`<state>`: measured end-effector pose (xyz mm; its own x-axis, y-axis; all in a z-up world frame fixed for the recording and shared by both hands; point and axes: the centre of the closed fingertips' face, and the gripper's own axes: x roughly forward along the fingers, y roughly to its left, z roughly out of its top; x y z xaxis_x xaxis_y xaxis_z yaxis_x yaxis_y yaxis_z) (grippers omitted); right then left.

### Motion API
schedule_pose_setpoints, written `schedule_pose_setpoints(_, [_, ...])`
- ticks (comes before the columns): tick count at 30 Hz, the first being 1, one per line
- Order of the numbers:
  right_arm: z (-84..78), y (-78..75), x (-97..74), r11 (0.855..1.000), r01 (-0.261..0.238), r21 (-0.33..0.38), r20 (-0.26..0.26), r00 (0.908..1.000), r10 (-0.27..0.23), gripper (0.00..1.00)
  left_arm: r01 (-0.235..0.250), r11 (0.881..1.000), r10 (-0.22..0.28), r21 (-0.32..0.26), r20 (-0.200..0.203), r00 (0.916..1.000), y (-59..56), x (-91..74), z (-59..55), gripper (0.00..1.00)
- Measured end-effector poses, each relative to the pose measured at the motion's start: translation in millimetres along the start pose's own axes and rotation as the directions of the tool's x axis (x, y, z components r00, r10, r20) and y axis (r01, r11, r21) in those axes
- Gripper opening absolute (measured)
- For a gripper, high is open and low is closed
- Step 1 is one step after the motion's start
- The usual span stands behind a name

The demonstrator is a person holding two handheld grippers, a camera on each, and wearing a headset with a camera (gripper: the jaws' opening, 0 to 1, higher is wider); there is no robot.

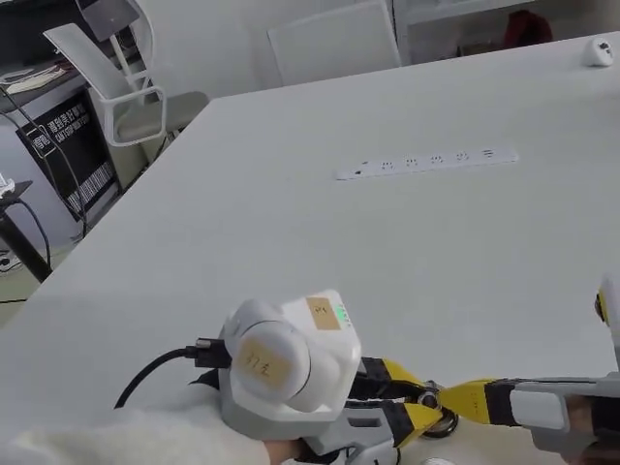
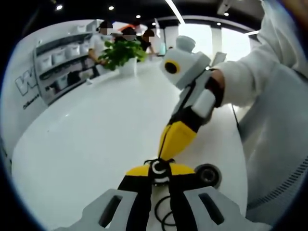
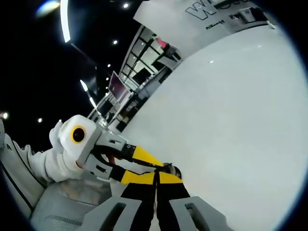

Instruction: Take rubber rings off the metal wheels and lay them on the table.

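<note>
A small metal wheel [image 2: 158, 167] sits between the yellow tips of my left gripper [image 2: 159, 171], which is shut on it just above the white table [image 2: 86, 144]. My right gripper [image 2: 166, 153] comes in from the opposite side, its jaws closed at the wheel's rim on a thin black rubber ring. In the right gripper view, my right gripper [image 3: 156, 176] meets the wheel [image 3: 172, 170] tip to tip with the left gripper [image 3: 155, 166]. In the head view both grippers join at the table's near edge, left gripper [image 1: 424, 399], right gripper [image 1: 455, 400], wheel [image 1: 444, 422] below.
A second wheel with a dark ring [image 2: 208, 174] lies on the table just right of my left jaws. Loose black rings [image 2: 166, 215] lie beneath them. A white power strip [image 1: 426, 162] lies mid-table, a small white object [image 1: 599, 50] at the far corner, chairs [image 1: 126, 92] beyond.
</note>
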<state>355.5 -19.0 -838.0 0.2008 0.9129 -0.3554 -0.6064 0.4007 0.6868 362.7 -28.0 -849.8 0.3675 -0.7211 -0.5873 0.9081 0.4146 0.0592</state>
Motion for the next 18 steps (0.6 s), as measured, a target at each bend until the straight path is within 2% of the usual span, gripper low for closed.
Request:
schedule_pose_setpoints(7, [4.3,7.7,0.3,0.999,-0.042,0.011,0.019,0.999,0.042,0.0,0.001,1.0,-0.001,-0.002,0.002,1.0,0.1,-0.3,0.1,0.13])
schedule_pose_setpoints(12, [5.1,5.4,-2.7,0.999,-0.041,0.019,0.032,0.9987,0.04,0.0,-0.007,1.0,0.007,0.015,0.006,1.0,-0.7,0.0,0.5,0.13])
schedule_pose_setpoints(13, [6.1,0.4,-3.6,1.0,-0.01,0.011,0.038,0.9992,0.01,0.0,-0.011,1.0,0.011,0.019,0.007,0.9999,-0.8,0.2,0.7,0.13])
schedule_pose_setpoints(14, [4.3,-7.7,-5.5,0.998,0.047,-0.039,0.015,0.9988,-0.046,0.0,-0.013,1.0,0.013,0.019,0.006,0.9999,-0.8,0.3,0.9,0.13])
schedule_pose_setpoints(15, [5.9,-8.7,-5.6,0.996,0.058,-0.07,0.017,0.9982,-0.057,0.0,-0.015,1.0,0.015,0.012,0.001,0.9999,-0.5,0.4,1.1,0.13])
schedule_pose_setpoints(17, [6.3,-4.3,-3.9,0.997,0.045,-0.056,0.013,0.9989,-0.044,0.0,-0.014,1.0,0.014,0.012,-0.007,0.9999,-0.5,0.6,1.5,0.13])
schedule_pose_setpoints(18, [5.3,-6.7,-3.7,0.996,0.058,-0.067,0.004,0.9983,-0.057,0.0,-0.014,1.0,0.014,0.012,-0.011,0.9998,-0.4,0.7,1.7,0.13])
